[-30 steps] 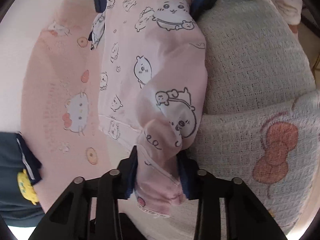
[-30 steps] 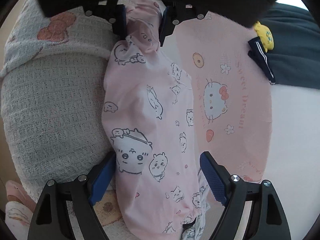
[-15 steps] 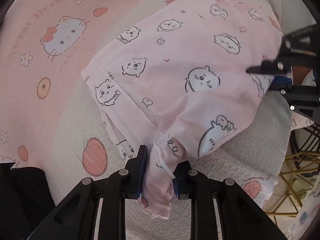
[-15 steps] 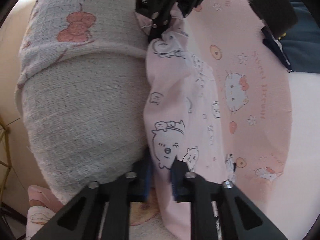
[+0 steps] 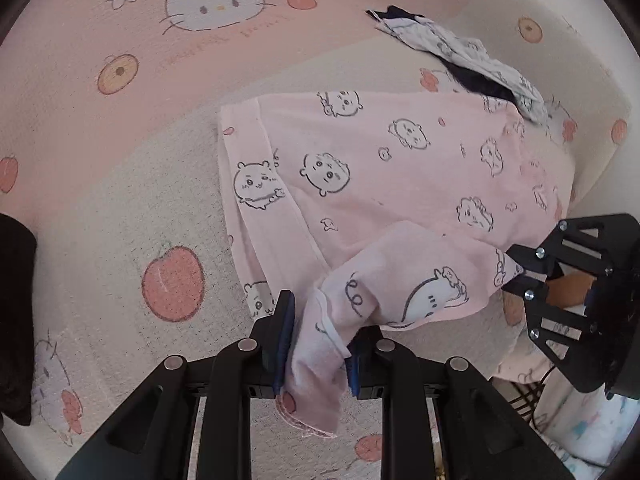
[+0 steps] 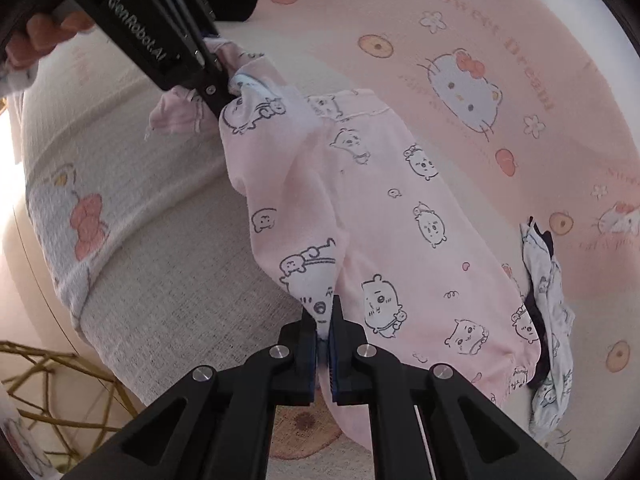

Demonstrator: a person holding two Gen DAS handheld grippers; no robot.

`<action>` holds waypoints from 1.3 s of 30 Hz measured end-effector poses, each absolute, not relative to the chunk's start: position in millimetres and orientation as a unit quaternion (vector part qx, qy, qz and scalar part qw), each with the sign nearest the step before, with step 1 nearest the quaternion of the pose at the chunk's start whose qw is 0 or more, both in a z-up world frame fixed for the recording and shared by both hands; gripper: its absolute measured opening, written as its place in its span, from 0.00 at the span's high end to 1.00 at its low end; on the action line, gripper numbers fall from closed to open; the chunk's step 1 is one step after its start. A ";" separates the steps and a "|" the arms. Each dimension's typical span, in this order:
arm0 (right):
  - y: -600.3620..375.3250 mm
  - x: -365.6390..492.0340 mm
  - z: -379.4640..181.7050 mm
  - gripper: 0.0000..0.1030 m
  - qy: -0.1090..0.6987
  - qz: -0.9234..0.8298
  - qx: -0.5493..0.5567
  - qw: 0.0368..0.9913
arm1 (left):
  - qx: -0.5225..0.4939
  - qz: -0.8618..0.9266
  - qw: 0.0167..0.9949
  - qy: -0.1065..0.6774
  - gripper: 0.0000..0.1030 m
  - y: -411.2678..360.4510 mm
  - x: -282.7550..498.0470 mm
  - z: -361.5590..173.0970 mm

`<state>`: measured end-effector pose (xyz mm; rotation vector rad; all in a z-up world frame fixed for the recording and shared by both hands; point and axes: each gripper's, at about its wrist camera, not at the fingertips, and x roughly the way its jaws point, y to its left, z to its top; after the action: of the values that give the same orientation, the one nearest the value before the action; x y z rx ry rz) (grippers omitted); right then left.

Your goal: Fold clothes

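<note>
Spread over the waffle-weave cream blanket (image 5: 132, 208) on the bed lies the pink garment (image 5: 404, 168), printed with small cartoon animals; one hemmed edge faces the pink cartoon-cat sheet (image 5: 100, 32) and its bulk runs along the blanket's folded edge. In the right wrist view the same pink garment (image 6: 404, 240) lies across the line where blanket (image 6: 160, 248) meets sheet (image 6: 500, 92). Two corners of it are lifted. The left gripper (image 5: 318, 334) is clamped narrowly on a bunched cuff-like end, with cloth hanging out below the blue pads. The right gripper (image 6: 325, 322) is pinched almost fully closed on a thin fold of the fabric near the blanket's rounded edge. From the left wrist view the right gripper (image 5: 520, 276) shows at the far end of the garment, biting its edge; from the right wrist view the left gripper (image 6: 216, 92) shows likewise, with a hand (image 6: 40, 32) behind it. A crumpled white and navy garment (image 5: 472, 60) lies just beyond the pink one, touching its far end. A dark garment (image 5: 16, 312) sits at the left edge of the bed.
</note>
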<state>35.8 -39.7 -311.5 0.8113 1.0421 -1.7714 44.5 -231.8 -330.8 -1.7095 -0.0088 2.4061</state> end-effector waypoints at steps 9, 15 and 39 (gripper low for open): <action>-39.0 -14.4 -287.4 0.94 0.271 -0.753 0.409 0.438 | -0.556 0.827 0.081 0.013 0.82 -224.8 40.4 -311.0; -49.1 -51.8 -291.6 0.94 0.221 -0.760 0.454 0.410 | -0.563 0.822 0.085 0.026 0.82 -220.8 -7.8 -306.8; -78.9 -138.5 -325.1 0.94 0.157 -0.693 0.609 0.352 | -0.647 0.759 0.072 0.023 0.76 -234.8 -99.3 -340.6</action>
<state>-138.5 -78.9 -325.1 1.5744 0.4069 -1.7938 -99.3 -234.8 -340.6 -1.9438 0.0701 2.2806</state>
